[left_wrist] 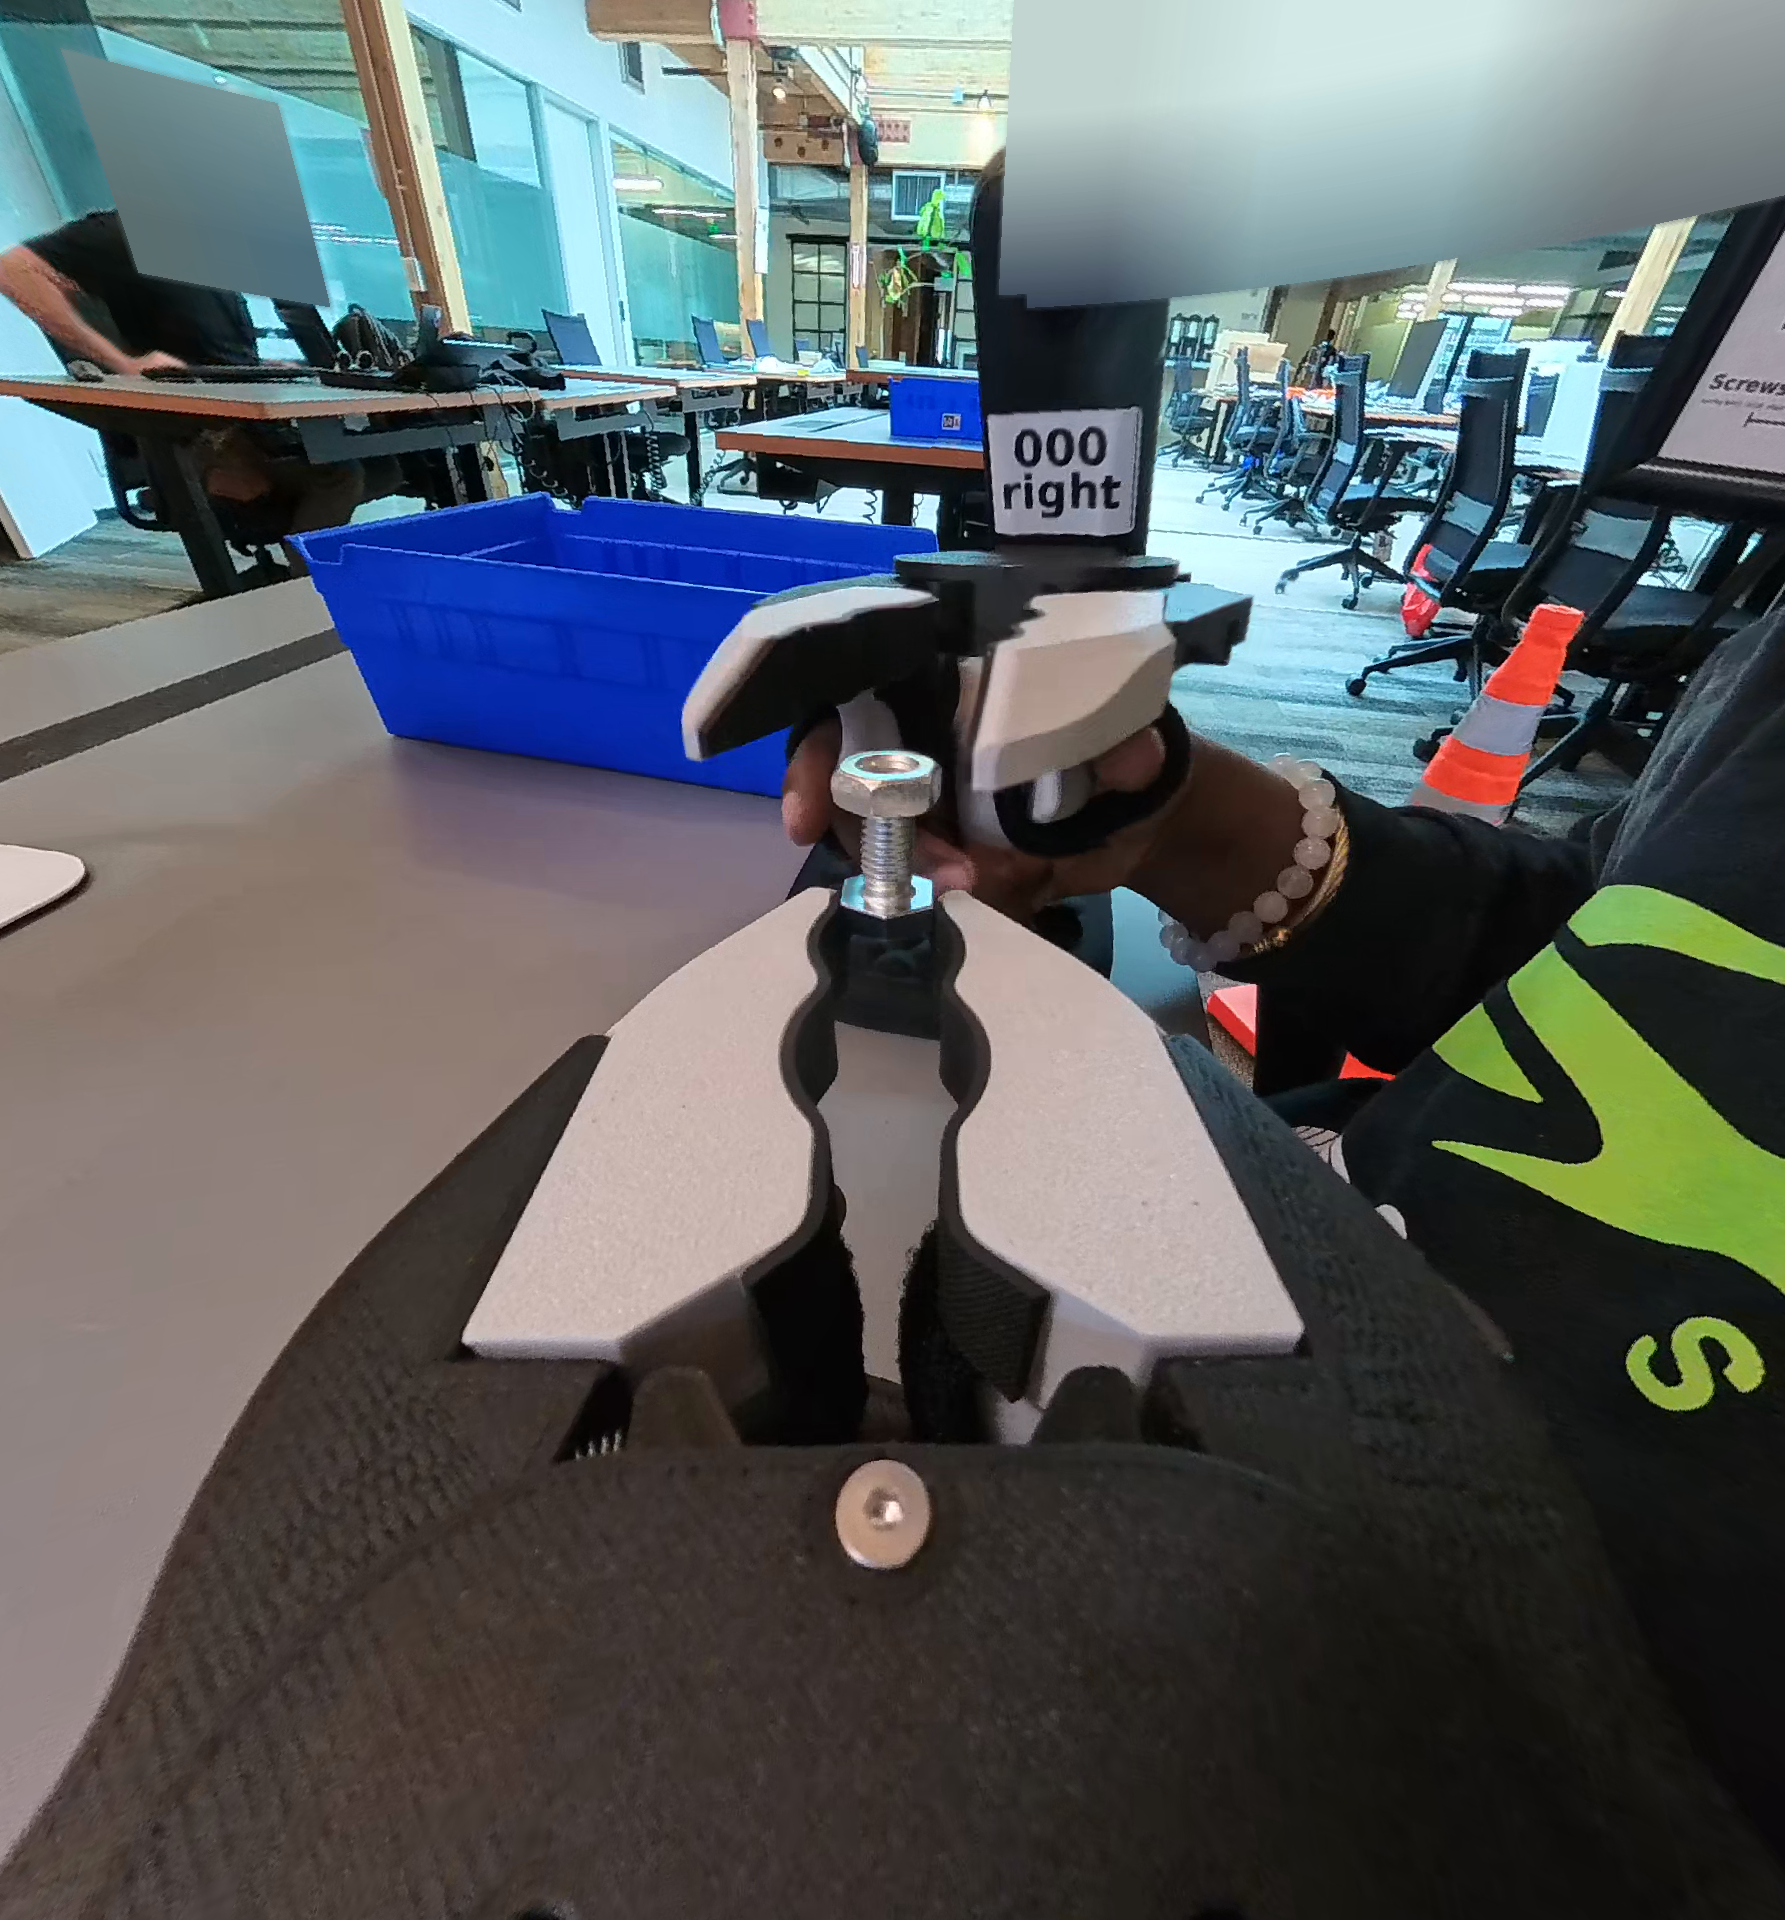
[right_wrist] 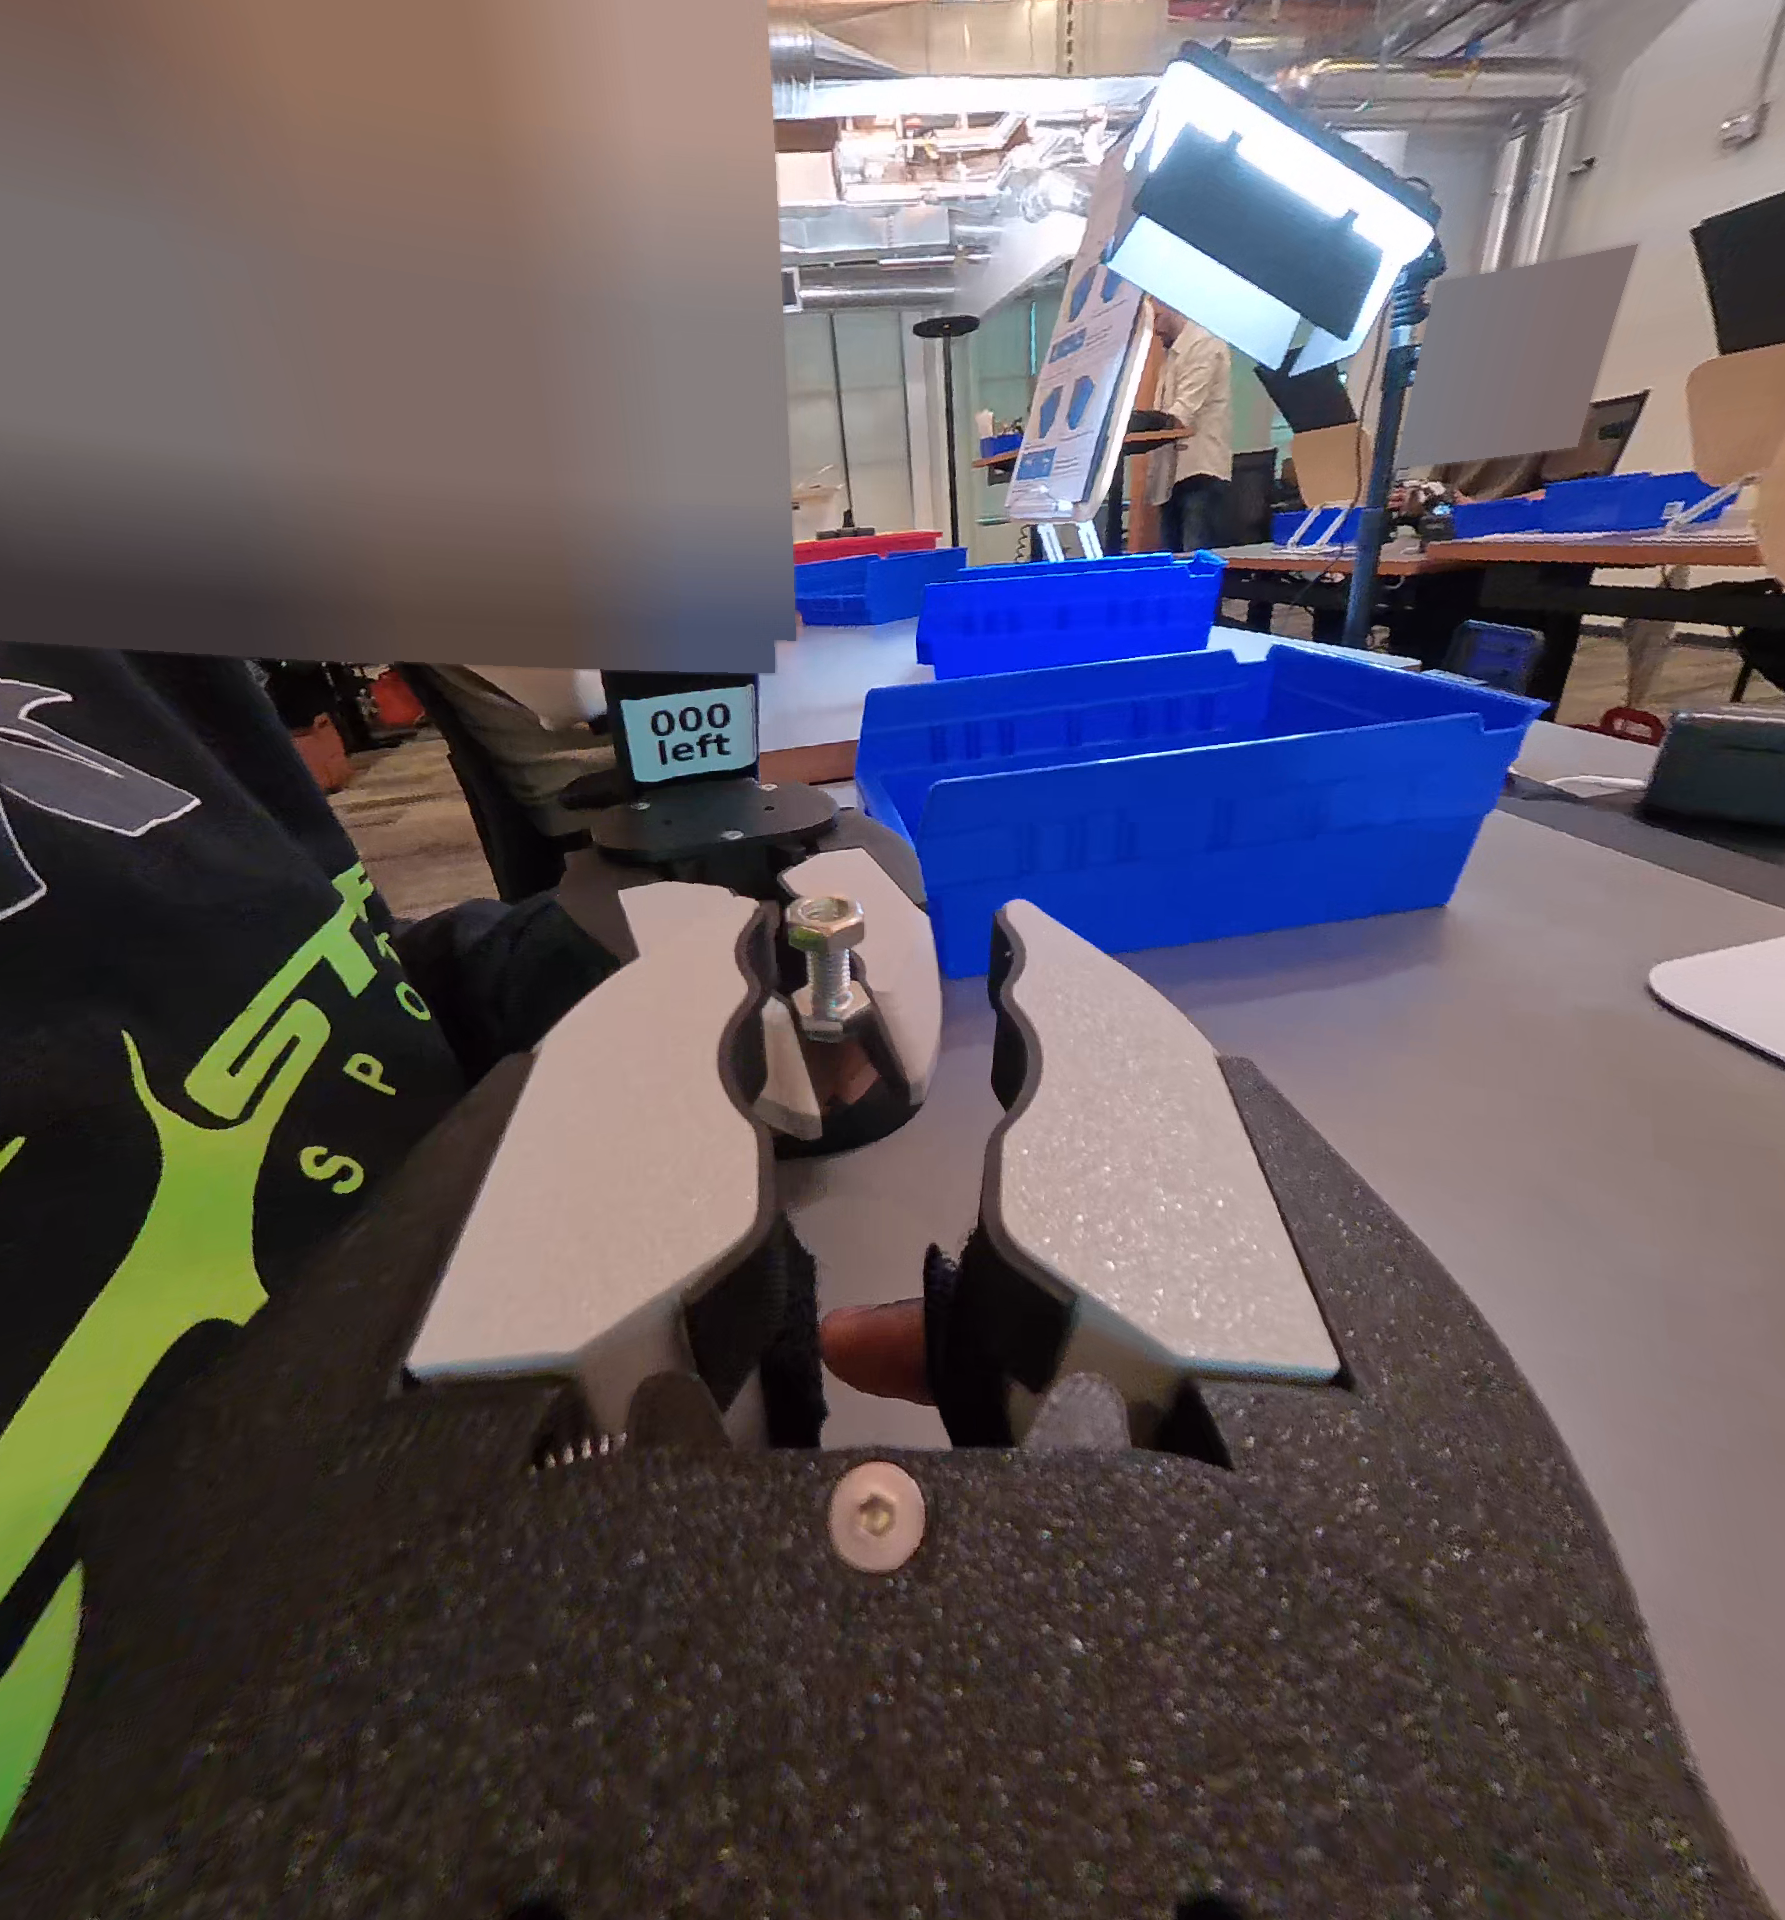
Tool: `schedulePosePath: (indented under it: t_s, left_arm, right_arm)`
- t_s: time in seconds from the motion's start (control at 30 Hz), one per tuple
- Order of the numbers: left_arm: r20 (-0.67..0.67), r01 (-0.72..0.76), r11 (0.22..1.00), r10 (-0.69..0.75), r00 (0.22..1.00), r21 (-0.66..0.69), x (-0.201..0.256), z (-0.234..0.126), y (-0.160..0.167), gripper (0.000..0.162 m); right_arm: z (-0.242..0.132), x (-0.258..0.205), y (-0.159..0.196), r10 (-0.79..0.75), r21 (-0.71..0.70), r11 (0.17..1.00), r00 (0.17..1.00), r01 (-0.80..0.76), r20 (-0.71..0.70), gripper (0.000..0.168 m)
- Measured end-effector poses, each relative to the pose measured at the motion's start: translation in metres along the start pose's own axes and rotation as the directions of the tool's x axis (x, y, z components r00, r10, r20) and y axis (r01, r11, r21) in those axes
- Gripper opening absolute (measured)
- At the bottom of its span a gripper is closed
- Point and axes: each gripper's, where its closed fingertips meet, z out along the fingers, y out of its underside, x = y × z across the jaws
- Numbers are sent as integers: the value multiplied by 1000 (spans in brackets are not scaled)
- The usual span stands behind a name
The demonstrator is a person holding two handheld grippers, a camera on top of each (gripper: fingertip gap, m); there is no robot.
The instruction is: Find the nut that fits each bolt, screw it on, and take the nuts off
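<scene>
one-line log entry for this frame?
left gripper: shut on bolt | nut: at bolt top | right gripper: open, empty | bin: behind

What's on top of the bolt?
A silver nut sits at the tip of the upright bolt. The left gripper pinches the bolt's lower end, hiding what is below.

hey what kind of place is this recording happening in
Most likely an open-plan office used as a workshop: rows of desks with black office chairs, blue parts bins on grey tables, and a studio light panel on a stand.
</scene>
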Motion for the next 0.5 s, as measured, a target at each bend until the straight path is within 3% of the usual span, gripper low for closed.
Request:
schedulePosePath:
  t_s: [0.5]
  left_arm:
    - [0,-1,1000,1,1000,1,0,0,0,15]
  right_arm:
    - [1,2,1,-18,-17,1000,1000,18,-6,39]
